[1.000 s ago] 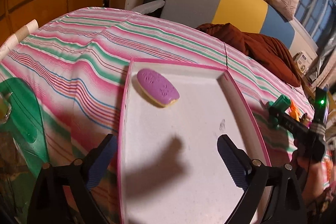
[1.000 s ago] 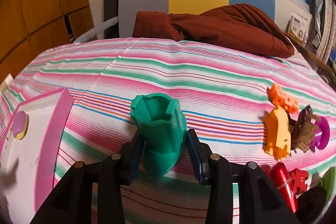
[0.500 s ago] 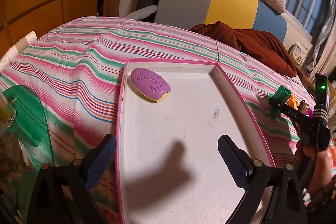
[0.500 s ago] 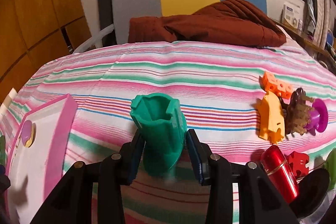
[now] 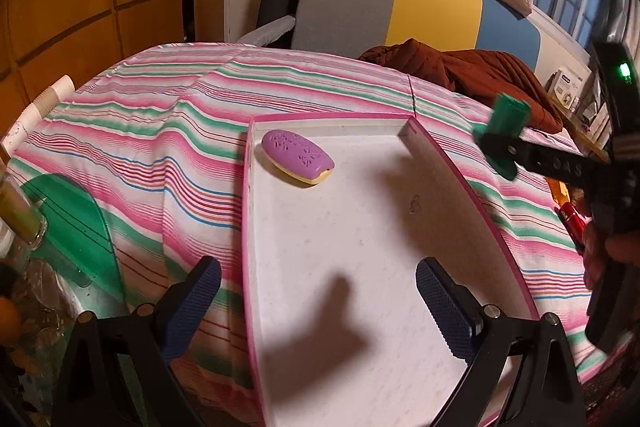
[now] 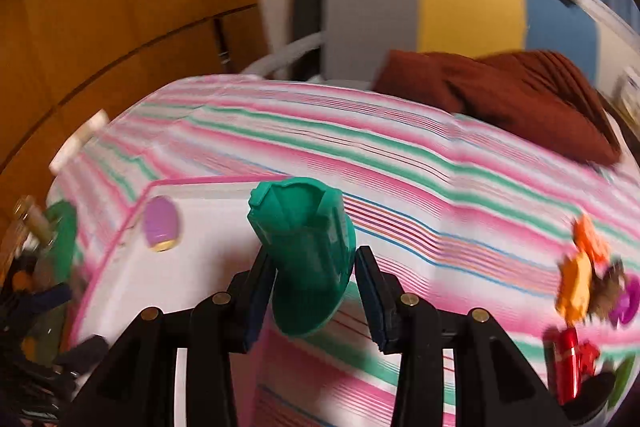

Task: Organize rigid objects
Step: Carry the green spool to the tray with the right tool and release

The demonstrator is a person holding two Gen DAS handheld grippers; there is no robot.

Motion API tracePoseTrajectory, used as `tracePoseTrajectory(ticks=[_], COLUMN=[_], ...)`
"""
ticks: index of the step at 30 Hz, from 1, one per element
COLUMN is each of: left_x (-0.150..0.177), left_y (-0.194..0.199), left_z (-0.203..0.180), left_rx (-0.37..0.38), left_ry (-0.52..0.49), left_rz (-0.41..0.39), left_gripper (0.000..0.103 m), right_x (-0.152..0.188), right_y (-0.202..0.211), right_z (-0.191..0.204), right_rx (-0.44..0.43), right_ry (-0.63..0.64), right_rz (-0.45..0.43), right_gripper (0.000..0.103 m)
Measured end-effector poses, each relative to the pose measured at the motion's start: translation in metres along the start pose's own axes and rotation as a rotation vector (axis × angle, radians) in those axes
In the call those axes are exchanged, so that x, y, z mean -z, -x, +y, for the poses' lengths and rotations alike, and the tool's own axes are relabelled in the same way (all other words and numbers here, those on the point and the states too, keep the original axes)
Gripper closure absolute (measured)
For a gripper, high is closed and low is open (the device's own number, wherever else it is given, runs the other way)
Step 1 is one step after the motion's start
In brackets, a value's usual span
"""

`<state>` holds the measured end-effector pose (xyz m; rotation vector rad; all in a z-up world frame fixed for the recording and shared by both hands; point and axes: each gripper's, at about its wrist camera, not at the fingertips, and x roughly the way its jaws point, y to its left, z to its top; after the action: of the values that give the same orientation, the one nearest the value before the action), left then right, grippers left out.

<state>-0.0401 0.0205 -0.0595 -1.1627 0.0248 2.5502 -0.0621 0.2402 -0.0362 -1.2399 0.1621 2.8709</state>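
The right gripper (image 6: pixel 310 291) has its 2 fingers clamped on a teal plastic piece (image 6: pixel 306 247), a hollow tube with a flared base, held tilted with the open end pointing away from the camera. From the left wrist view that same teal plastic piece (image 5: pixel 505 137) hangs in the air off the right side of the pink-rimmed white tray (image 5: pixel 472 187), near its far right corner and not touching it. The right wrist view is pretty blurry, so whether the piece is actually past the tray rim is hard to say.

The left gripper (image 5: pixel 318 301) is wide open with nothing between its blue-padded fingers (image 5: pixel 442 309); it sits low over the near end of the tray. The left finger is out over the tablecloth, the right one over the tray floor.

Inside the tray there's just 1 thing: a purple oval toy (image 5: pixel 298 157) with a yellow underside, lying flat near the far left corner.

The tray sits on a pink, green and white striped tablecloth (image 5: pixel 152 147). Off to the right of the cloth is the leftover pile: an orange block (image 6: pixel 588 235), an orange figure (image 6: pixel 576 281), a brown spiky piece (image 6: pixel 608 289), a purple ring (image 6: pixel 626 301) and a red metallic cylinder (image 6: pixel 568 367), all bunched close together and well apart from the tray.
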Motion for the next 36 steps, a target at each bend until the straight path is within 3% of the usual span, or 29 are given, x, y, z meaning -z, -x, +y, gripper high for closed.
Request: tracePoseTrajectory(ticks=[6, 13, 24, 27, 36], left_x=[0.004, 0.007, 0.007, 0.007, 0.01], left_y=[0.006, 0.011, 0.006, 0.007, 0.004], left_z=[0.003, 0.009, 0.019, 0.022, 0.02], left_rx=[-0.003, -0.009, -0.023, -0.022, -0.004], left_ry=[-0.008, -0.007, 0.024, 0.037, 0.05], left_rz=[-0.007, -0.012, -0.001, -0.003, 0.01], left_gripper=[0.003, 0.003, 0.003, 0.003, 0.003], right_x=[-0.028, -0.042, -0.05, -0.05, -0.04], right_y=[-0.029, -0.077, -0.121, -0.121, -0.082], right_z=[0.043, 0.07, 0.103, 0.101, 0.077], right_rx=[-0.147, -0.127, -0.102, -0.1, -0.126], right_ry=[0.051, 0.058, 0.067, 0.038, -0.062], right_rz=[0.111, 0.216, 0.252, 0.254, 0.235], right_gripper=[0.062, 0.062, 0.061, 0.052, 0.051])
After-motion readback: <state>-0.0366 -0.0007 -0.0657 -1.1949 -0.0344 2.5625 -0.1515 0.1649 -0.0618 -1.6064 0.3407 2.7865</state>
